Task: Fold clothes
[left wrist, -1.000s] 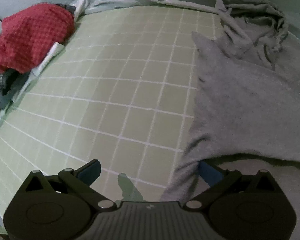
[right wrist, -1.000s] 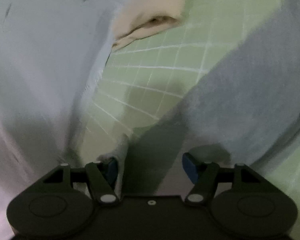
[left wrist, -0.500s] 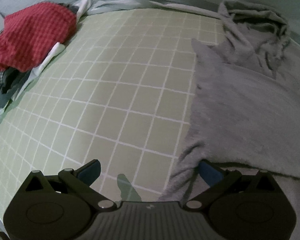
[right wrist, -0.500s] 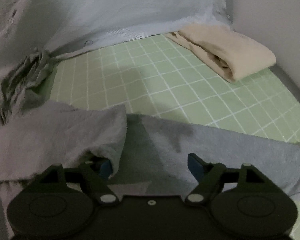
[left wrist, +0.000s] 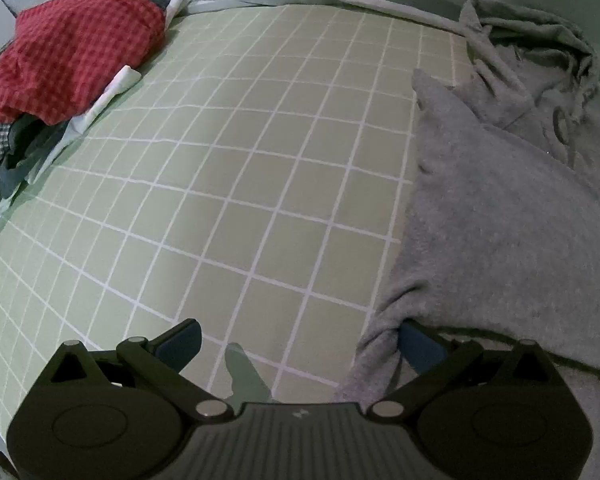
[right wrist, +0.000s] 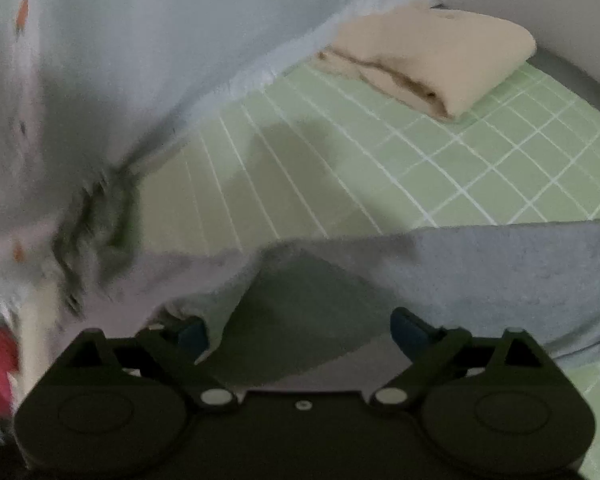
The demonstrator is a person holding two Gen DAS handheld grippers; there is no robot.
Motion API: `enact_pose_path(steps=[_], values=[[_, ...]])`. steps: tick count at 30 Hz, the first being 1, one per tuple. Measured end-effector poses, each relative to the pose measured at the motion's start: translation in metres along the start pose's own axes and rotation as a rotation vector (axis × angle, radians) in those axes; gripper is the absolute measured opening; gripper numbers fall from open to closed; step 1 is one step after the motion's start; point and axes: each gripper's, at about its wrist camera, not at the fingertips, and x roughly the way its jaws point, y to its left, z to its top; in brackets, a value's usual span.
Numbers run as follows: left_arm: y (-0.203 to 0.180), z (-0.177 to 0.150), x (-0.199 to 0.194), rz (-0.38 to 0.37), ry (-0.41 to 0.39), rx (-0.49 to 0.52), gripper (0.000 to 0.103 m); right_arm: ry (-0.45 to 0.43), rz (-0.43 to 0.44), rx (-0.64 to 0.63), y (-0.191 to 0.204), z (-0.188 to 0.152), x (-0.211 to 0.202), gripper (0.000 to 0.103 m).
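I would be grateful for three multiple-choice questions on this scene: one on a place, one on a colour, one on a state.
1. Where does the grey sweatshirt lie in the left wrist view?
A. right side of the sheet
B. on the red pile
C. far left edge

2. What colour is the folded garment at the far corner in the right wrist view?
A. navy
B. beige
C. red

3. How stands the left gripper?
A. shut on the red checked shirt
B. open, its right finger at the sweatshirt's edge
C. out of view

Answers: 1 A, it covers the green checked sheet on the right. 2 B, pale tan cloth. 3 B, the pads stand wide apart.
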Motion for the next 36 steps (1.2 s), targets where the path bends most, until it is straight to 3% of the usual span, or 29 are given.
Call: enact_pose_path(steps=[5, 18, 24, 32, 36], values=[[0.001, -0.002, 0.000, -0.035, 0.007, -0.010, 0.103, -0.061, 0.027, 0.126, -0.015, 0.001, -0.012, 0.095], [-0.001, -0.007, 0.009, -0.042, 0.013, 0.007, 0.103, -0.108, 0.231, 0.586, -0.067, -0.016, -0.002, 0.095], [0.004, -0.006, 0.012, -0.048, 0.018, -0.027, 0.103, -0.263, 0.283, 0.823, -0.101, -0.025, -0.013, 0.099], [0.000, -0.006, 0.009, -0.029, 0.017, -0.011, 0.103, -0.175, 0.017, 0.527, -0.078, -0.012, -0.004, 0.100], [-0.001, -0.004, 0.003, -0.030, 0.012, -0.007, 0.103, -0.121, -0.143, 0.294, -0.054, -0.011, 0.019, 0.096]])
